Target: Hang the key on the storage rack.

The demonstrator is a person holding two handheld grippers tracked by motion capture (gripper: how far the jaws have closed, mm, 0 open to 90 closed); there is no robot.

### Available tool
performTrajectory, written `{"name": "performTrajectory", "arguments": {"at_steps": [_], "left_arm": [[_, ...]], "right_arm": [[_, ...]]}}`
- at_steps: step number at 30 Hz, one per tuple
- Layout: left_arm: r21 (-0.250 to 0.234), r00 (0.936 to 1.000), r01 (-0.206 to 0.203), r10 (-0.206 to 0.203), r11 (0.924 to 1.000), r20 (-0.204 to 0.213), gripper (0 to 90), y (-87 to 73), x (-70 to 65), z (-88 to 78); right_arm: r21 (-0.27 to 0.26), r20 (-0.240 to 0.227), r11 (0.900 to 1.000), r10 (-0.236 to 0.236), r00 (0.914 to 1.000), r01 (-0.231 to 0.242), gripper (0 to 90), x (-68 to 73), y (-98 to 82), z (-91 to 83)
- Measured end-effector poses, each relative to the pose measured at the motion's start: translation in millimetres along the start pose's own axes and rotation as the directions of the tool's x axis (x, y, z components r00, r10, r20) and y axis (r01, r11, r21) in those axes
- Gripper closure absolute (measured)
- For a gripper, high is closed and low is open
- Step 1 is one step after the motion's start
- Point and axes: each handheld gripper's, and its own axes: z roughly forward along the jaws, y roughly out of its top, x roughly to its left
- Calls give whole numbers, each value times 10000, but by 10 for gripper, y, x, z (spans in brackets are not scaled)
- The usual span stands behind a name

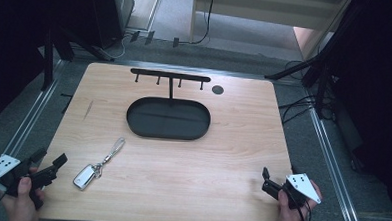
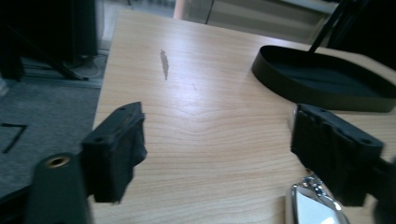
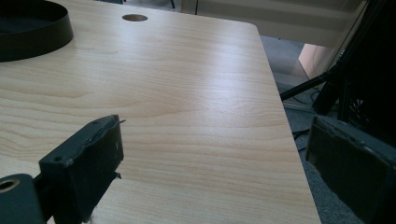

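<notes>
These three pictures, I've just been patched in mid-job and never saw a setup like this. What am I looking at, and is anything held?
No robot here: a person holds a pair of hand tongs in each hand. The high view looks down on a wooden table; the left tongs are at the bottom left, the right tongs at the bottom right. The other two pictures come from cameras riding on each pair, looking along their black jaws. On the table lie a silver key fob with a strap, close to the left tongs, and a black oval tray with a hook rack standing over its far side. Both pairs stand open and hold nothing.
</notes>
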Motion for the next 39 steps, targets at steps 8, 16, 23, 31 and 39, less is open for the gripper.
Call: {"name": "performTrajectory", "arguments": {"at_steps": [8, 16, 23, 31, 39], "left_arm": [[744, 9973, -674, 693, 9949, -241, 230, 269, -211, 68], [2563, 9942, -1072, 1031, 9606, 295, 212, 402, -429, 215], [3928, 9856, -1692, 1520, 9039, 748, 225, 517, -657, 355], [5531, 9667, -2392, 2490, 7980, 588, 224, 538, -946, 504], [6689, 9516, -2765, 2936, 6900, 906, 229, 603, -1069, 646]], "right_arm": [[-88, 13, 9999, -68, 10000, 68, 39, 4, -2, -3], [-73, 23, 9999, -101, 9999, 101, 40, 7, -2, -3], [-65, 8, 9999, -122, 9999, 122, 40, 9, -2, -1], [-62, 24, 9999, -140, 9999, 140, 40, 9, -2, -2], [-60, 54, 9999, -96, 9999, 96, 40, 11, -2, -3]]}}
